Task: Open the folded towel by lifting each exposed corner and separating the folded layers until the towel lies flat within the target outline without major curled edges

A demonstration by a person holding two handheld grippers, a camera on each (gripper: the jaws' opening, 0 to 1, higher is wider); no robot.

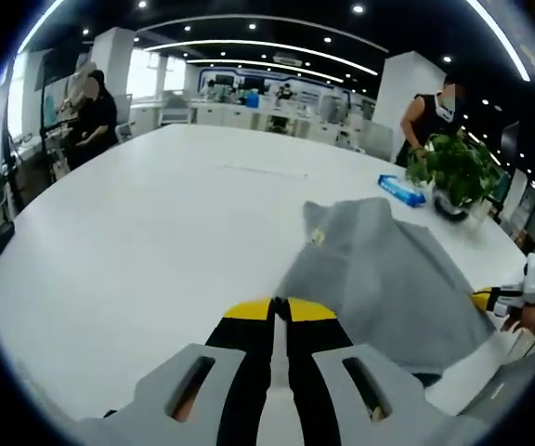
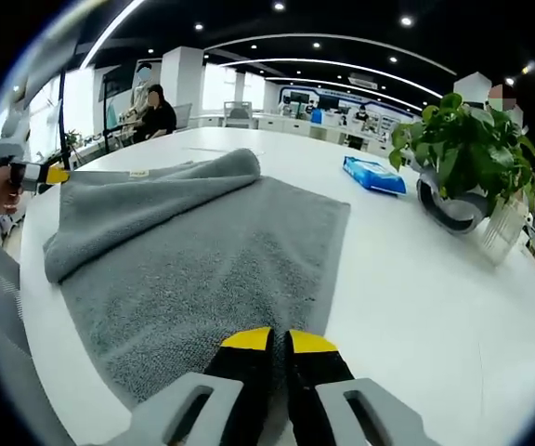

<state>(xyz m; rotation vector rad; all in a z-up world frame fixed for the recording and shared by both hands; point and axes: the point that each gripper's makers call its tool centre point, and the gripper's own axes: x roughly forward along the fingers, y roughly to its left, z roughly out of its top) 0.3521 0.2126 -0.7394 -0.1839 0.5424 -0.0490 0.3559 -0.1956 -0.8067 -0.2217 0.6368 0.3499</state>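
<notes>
A grey towel (image 1: 388, 269) (image 2: 212, 269) lies on the white table (image 1: 156, 251), with one folded layer bunched into a ridge (image 2: 156, 190) along its far side. My left gripper (image 1: 281, 305) is shut on a corner of the towel; in the right gripper view it (image 2: 52, 174) meets that corner at the far left. My right gripper (image 2: 279, 340) rests over the towel's near edge with its jaws together, seemingly pinching the cloth. In the left gripper view it (image 1: 483, 297) touches the towel's right edge, a hand behind it.
A potted green plant (image 2: 463, 149) (image 1: 458, 167) in a grey pot and a blue packet (image 2: 374, 175) (image 1: 402, 190) stand past the towel. The table's edge runs near my right gripper (image 1: 518, 344). People stand at the table's far end (image 1: 91, 116) (image 1: 430, 116).
</notes>
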